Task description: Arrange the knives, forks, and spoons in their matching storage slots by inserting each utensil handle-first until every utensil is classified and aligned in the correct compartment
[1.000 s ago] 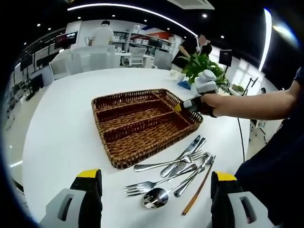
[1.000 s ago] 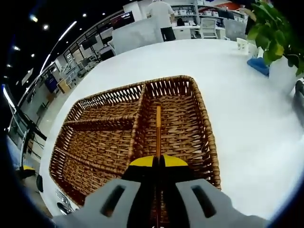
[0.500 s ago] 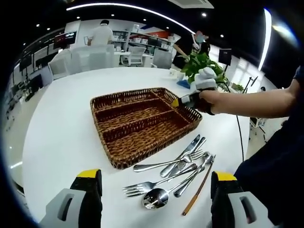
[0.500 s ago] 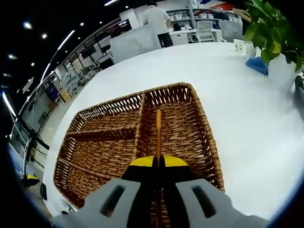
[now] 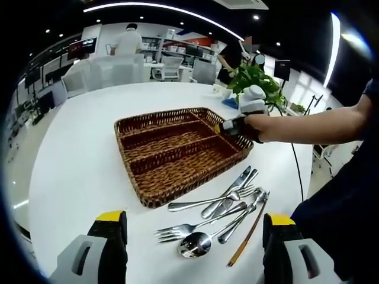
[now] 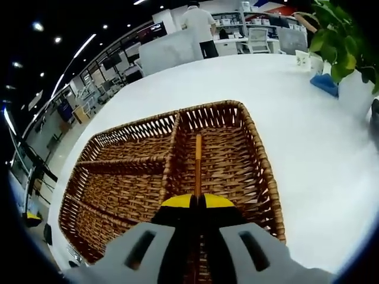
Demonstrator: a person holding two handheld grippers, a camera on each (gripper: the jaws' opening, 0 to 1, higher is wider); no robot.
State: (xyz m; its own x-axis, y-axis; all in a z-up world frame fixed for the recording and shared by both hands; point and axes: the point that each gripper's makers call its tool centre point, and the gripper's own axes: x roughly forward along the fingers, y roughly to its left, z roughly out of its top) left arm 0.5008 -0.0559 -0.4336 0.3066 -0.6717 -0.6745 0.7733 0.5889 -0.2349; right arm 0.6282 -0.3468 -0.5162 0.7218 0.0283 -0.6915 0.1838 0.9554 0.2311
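A brown wicker tray [image 5: 177, 189] with long slots and one cross slot lies on the white round table. My right gripper [image 6: 198, 201] is shut on a wooden chopstick [image 6: 198, 163], which points forward over the cross slot of the tray [image 6: 270, 183]. In the left gripper view that right gripper [image 5: 234, 126] hovers at the tray's far right end. My left gripper [image 5: 194, 236] is open and holds nothing, just short of a loose pile of forks [image 5: 177, 229], a spoon [image 5: 195, 245], knives [image 5: 230, 190] and a second chopstick [image 5: 247, 236].
A potted plant [image 5: 251, 80] and a blue object [image 6: 324, 81] stand at the table's far edge. A person's arm [image 5: 320, 127] reaches in from the right, with a thin cable [image 5: 297, 171] below it. Chairs, desks and people fill the background.
My right gripper has shifted slightly over the tray's end slot, still holding the chopstick. The left gripper and the cutlery pile have stayed put.
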